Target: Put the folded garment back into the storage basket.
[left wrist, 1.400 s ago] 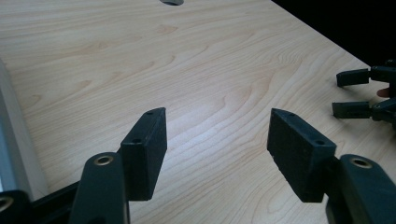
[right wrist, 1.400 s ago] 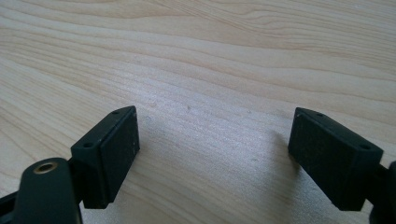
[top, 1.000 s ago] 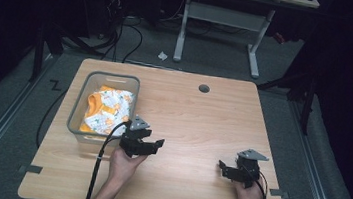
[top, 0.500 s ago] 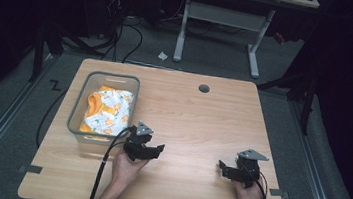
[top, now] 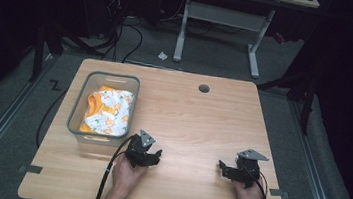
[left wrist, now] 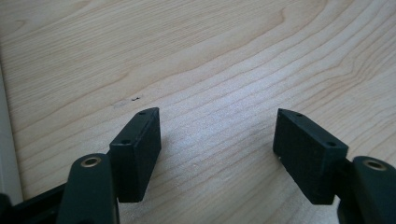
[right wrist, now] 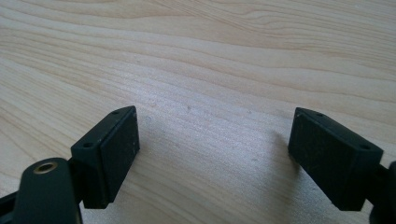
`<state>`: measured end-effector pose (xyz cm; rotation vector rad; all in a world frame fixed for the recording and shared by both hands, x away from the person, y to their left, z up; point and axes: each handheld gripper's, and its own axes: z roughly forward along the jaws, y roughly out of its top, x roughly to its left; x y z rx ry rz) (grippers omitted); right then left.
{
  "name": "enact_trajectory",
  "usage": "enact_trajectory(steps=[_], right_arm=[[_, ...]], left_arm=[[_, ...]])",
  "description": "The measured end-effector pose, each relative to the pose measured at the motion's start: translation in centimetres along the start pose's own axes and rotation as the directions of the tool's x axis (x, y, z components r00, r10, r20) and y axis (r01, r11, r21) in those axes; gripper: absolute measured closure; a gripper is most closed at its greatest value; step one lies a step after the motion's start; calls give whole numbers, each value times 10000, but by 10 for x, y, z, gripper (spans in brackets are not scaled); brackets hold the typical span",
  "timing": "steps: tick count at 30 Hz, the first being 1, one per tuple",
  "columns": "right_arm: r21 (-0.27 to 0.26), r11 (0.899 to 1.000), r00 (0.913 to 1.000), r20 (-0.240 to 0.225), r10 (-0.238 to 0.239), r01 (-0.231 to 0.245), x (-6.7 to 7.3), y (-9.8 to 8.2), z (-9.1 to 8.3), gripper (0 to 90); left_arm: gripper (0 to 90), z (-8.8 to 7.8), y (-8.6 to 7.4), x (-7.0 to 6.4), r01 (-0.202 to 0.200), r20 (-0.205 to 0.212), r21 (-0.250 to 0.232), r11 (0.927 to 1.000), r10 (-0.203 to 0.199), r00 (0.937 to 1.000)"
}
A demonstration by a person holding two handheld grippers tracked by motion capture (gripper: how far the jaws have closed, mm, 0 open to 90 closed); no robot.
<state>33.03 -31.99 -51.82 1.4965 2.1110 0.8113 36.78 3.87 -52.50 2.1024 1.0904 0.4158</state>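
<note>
High view: grey bin [top: 77, 118] (garment [top: 107, 111] inside) runs lengthwise front-to-back.

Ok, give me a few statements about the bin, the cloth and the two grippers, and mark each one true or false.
1. The orange and white cloth lies inside the grey bin. True.
2. The left gripper grips the cloth. False: its jaws stand open over bare wood, with nothing between them.
3. The right gripper has its jaws open and empty. True.
4. The bin sits at the right edge of the table. False: it sits on the left side, just beyond the left gripper.
5. Each gripper is held in a hand near the table's front edge. True.
</note>
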Motion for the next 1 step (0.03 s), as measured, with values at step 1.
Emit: enact_trajectory(steps=[1], right_arm=[[-2, 10000, 10000, 3, -1, 1, 0, 0, 0, 165]], left_arm=[[308, 0, 0, 0, 15, -17, 4, 10000, -15, 10000]])
